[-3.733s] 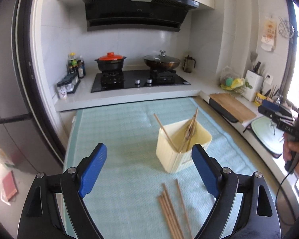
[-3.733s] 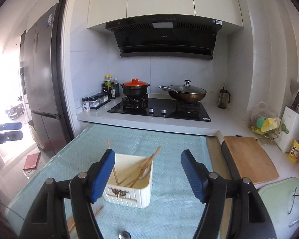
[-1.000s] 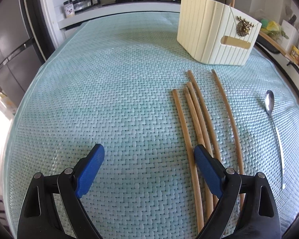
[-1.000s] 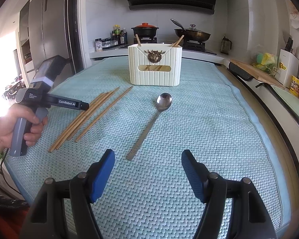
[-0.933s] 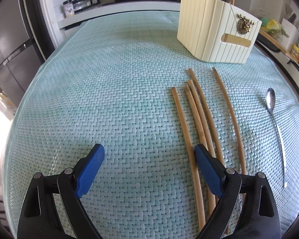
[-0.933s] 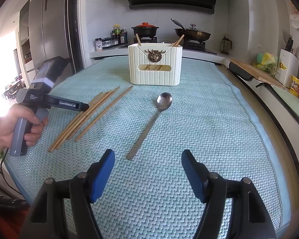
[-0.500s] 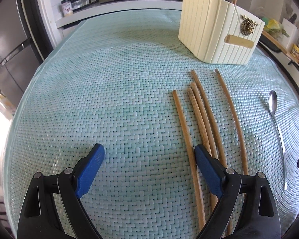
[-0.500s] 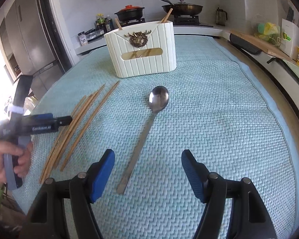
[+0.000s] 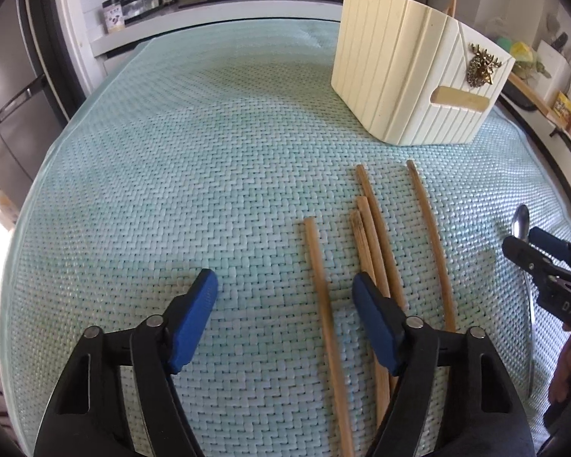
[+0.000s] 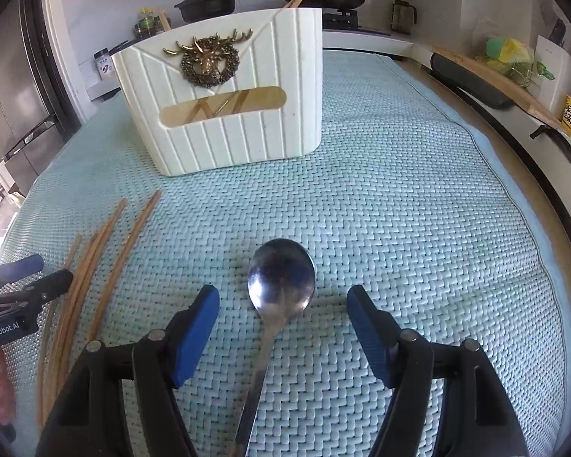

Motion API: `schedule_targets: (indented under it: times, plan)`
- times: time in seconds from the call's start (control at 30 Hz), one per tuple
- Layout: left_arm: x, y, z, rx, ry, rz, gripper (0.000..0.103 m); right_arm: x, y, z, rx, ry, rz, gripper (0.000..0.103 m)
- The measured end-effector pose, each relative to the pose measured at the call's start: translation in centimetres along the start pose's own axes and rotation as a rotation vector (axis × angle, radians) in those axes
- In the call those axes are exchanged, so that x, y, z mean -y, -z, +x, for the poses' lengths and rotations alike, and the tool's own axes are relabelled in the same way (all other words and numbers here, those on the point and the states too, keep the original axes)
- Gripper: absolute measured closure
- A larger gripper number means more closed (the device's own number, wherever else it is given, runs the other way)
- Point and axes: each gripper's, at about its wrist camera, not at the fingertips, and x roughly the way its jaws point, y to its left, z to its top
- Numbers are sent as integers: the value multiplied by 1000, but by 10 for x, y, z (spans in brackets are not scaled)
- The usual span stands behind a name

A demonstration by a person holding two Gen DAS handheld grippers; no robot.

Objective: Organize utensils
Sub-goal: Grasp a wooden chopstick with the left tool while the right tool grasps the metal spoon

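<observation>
A cream ribbed utensil holder (image 9: 411,76) with a brass deer badge stands on the teal woven mat (image 9: 171,175); it also shows in the right wrist view (image 10: 228,110), with chopsticks inside. Several loose wooden chopsticks (image 9: 369,243) lie in front of it. My left gripper (image 9: 283,327) is open low over the mat, the leftmost chopstick between its fingers. A metal spoon (image 10: 279,285) lies on the mat. My right gripper (image 10: 283,323) is open, straddling the spoon's neck just behind the bowl. The chopsticks (image 10: 95,259) lie to its left.
The right gripper (image 9: 544,259) appears at the right edge of the left wrist view, over the spoon (image 9: 521,224). The left gripper (image 10: 19,289) shows at the left of the right wrist view. A stove with pots (image 10: 209,3) and a counter with a cutting board (image 10: 495,80) lie beyond the mat.
Both grippers dropped lower and moved forward. The left now straddles the leftmost chopstick, fingers somewhat narrower. The right closed in on the spoon, now between its fingers.
</observation>
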Motion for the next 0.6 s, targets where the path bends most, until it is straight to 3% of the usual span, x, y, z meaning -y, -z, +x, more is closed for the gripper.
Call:
schedule_targets:
  times: [0.1,0.17,0.2,0.23,0.27,0.43,0.6]
  plan:
    - [9,-1,0,2,2,28,47,-2,2,-2,23,26,-5,41]
    - [14,-1,-1,8,13,44,60,1,0,-1,39,21,-2,62]
    - [16,-1,-1,10,18,48,73,3,-1,-1,39,12,3,68]
    - [18,-2,-2,10,17,50,89,7,-3,0,41,6,11,68]
    - [18,-2,-1,10,22,48,93,9,-5,0,43,-4,17,68]
    - [8,-4,0,21,72,-3,99,21,-8,-8,72,-84,32,68]
    - [-4,-2,-25,76,104,-44,99,26,-7,-46,158,-146,25,68]
